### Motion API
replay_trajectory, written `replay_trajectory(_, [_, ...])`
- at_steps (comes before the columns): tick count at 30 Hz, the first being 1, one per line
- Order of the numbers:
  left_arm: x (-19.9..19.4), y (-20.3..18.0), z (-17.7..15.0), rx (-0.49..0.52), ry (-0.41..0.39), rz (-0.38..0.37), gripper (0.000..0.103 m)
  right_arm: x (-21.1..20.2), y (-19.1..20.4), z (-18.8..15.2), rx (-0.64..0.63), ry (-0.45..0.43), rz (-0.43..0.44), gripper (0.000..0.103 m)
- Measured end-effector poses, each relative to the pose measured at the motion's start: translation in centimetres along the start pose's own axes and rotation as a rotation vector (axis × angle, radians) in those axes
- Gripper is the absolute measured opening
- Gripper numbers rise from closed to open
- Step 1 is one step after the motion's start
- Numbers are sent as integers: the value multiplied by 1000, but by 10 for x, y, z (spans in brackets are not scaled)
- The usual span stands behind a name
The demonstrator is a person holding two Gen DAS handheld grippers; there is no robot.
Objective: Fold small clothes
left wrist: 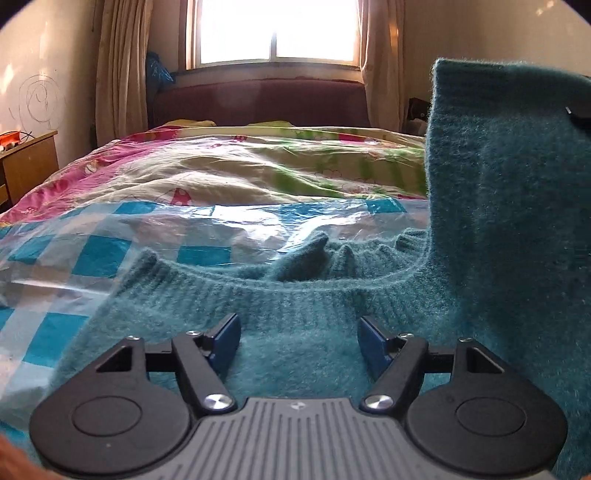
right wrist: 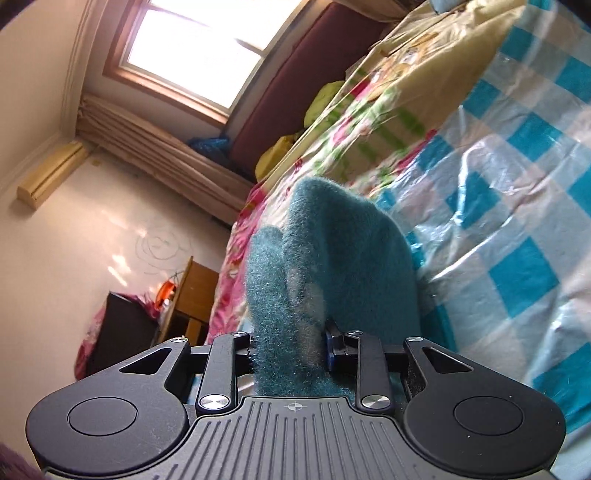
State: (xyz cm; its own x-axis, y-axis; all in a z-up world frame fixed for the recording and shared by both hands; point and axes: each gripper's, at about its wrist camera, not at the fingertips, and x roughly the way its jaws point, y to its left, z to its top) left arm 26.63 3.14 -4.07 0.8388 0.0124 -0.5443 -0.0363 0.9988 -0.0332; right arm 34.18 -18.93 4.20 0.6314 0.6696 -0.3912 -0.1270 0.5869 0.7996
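Observation:
A fuzzy teal sweater (left wrist: 295,306) lies on a blue-and-white checked plastic sheet (left wrist: 74,258) on the bed, its ribbed collar facing away from me. My left gripper (left wrist: 298,341) is open, low over the sweater's chest just below the collar, nothing between its blue pads. One sleeve or side of the sweater (left wrist: 509,192) is lifted upright at the right. My right gripper (right wrist: 290,349) is shut on that lifted part of the sweater (right wrist: 325,266), holding it above the sheet (right wrist: 517,221); the camera is tilted sideways.
A floral quilt (left wrist: 240,166) covers the bed beyond the sheet, with a dark red headboard (left wrist: 258,103) and bright window (left wrist: 273,29) behind. A wooden nightstand (left wrist: 29,162) stands at the left of the bed.

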Motion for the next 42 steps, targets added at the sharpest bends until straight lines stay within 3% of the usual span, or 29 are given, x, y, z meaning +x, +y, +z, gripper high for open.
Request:
replay_trajectory(6, [-2,-4,-22,63,-25,13,75,20,23,-15,25,17,-28,27])
replay_trajectory(11, [-14,22,-14,-27,-2,-82,73,53,47,-28,50,46,-32,26])
replay_trajectory(14, [-41,48,-4,-57,33,-102,67,74,59,-37,33,61,-49,26])
replay_trajectory(20, [-92,76,-28,-39,31,-50,67,94,71,-57,30,77,-81,26])
replay_trajectory(24, [-83,83,-41,-54,107,-27,67,109,80,-70,21,90,-114,26])
replay_trajectory(32, [-78,86,-47,-75,139,-36,66,155,98,-101,-39,155,-206,27])
replay_trajectory(35, [-80,88,-47,-73,145,-35,66,165,106,-110,-94,172,-238,32])
replay_trajectory(39, [-90,91,-51,-84,142,-44,66,165,110,-110,-62,226,-191,49])
replay_trajectory(42, [-102,99,-55,-135,138,-59,67,155,118,-111,-84,255,-156,50])
